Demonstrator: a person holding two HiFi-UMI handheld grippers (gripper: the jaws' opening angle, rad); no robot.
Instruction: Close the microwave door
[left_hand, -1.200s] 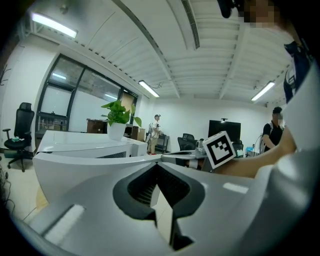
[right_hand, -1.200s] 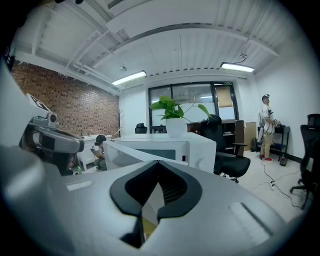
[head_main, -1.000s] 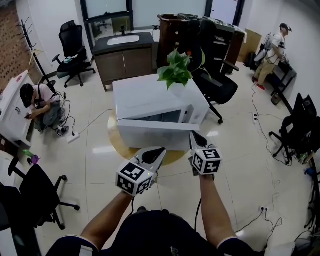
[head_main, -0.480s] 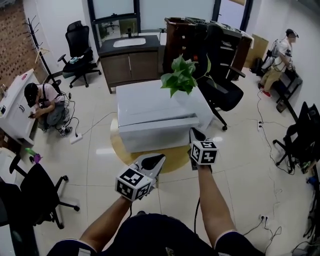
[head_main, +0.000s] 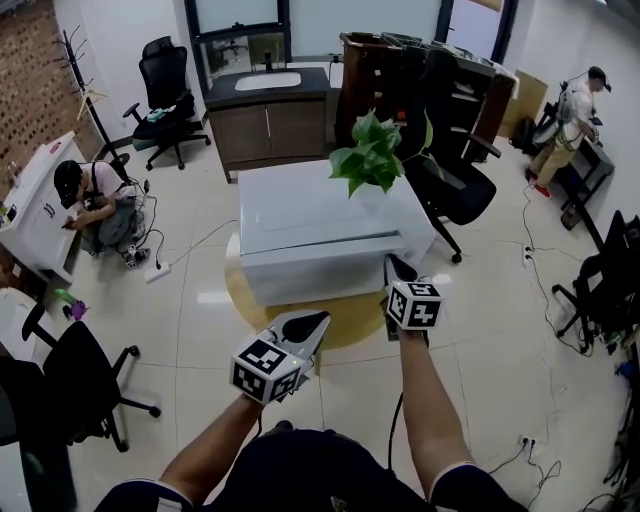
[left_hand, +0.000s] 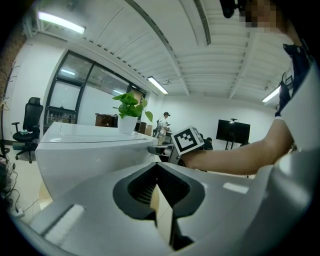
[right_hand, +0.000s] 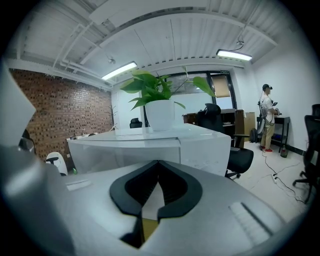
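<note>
in front of the microwave (head_main: 320, 215), left gripper (head_main: 316, 322) and right gripper (head_main: 391, 266) jaws clenched, empty; door (head_main: 325, 272) looks shut, may rebound if unlatched.

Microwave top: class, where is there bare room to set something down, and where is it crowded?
The top of the microwave is bare from its left edge across to the potted plant, which crowds the right rear corner. In front, a strip of round table lies bare between the microwave and the left gripper.
</note>
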